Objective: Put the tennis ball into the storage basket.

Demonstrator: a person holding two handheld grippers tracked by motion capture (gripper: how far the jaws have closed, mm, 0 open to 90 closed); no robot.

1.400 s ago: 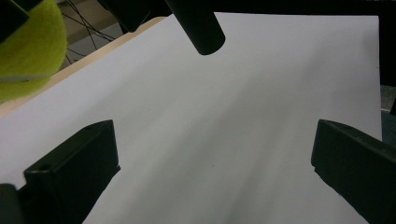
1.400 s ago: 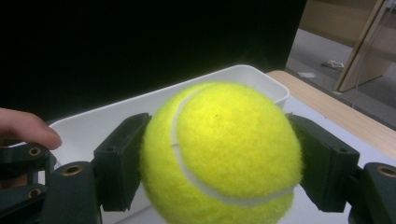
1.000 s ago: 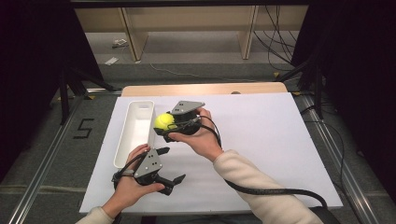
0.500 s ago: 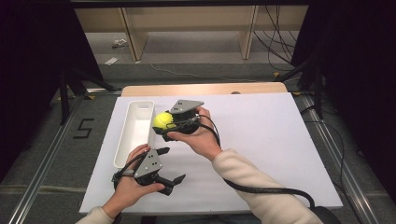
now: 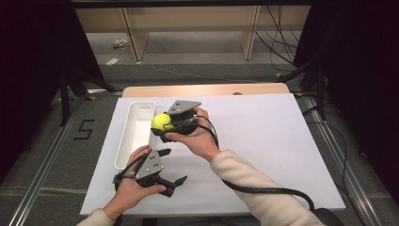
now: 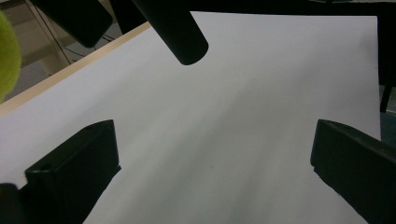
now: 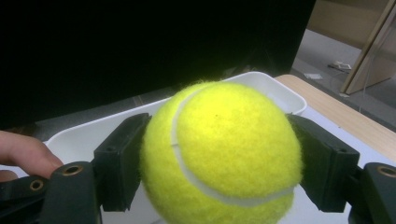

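A yellow tennis ball [image 5: 161, 121] is held above the table, right beside the long right wall of a white tray [image 5: 136, 136]. My right gripper [image 5: 159, 125] is shut on it. In the right gripper view the ball [image 7: 219, 154] sits squeezed between both black pads [image 7: 123, 161], with the tray [image 7: 261, 81] behind and below it. My left gripper [image 5: 173, 165] rests low near the table's front edge, open and holding nothing. Its view shows its jaws wide apart over the white table [image 6: 224, 121], with the ball's edge [image 6: 7, 56] at the far left.
The white tabletop [image 5: 263, 141] stretches to the right of both hands. A wooden strip [image 5: 207, 89] runs along its far edge. The right gripper's cable [image 5: 263, 190] trails across the front right. Dark frames and floor rails flank the table.
The right gripper with the ball has edged slightly left, toward the tray. The left gripper has stayed where it was.
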